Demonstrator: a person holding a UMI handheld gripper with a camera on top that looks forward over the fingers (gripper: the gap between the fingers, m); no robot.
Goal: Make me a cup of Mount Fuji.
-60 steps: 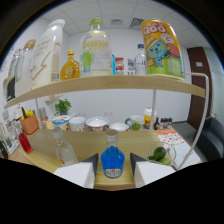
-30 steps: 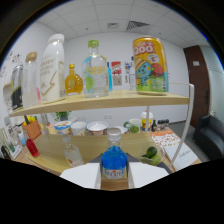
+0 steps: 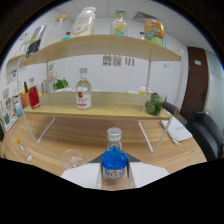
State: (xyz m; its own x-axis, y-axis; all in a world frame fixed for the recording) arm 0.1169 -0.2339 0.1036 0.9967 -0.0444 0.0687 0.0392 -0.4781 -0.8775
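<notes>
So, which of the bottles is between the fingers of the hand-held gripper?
The small clear bottle of blue liquid. The clear bottle with the red-and-white label stands beyond it, on the lower wooden shelf.

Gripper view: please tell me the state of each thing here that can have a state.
Small blue glass bottle with silver cap: upright, capped, between the fingers.
Gripper: fingers close at both sides of the blue bottle.
Clear bottle with red-and-white label: upright, capped, on the lower shelf.
Clear empty glass: on the table beside the fingers.
Red bottle: upright on the shelf.
</notes>
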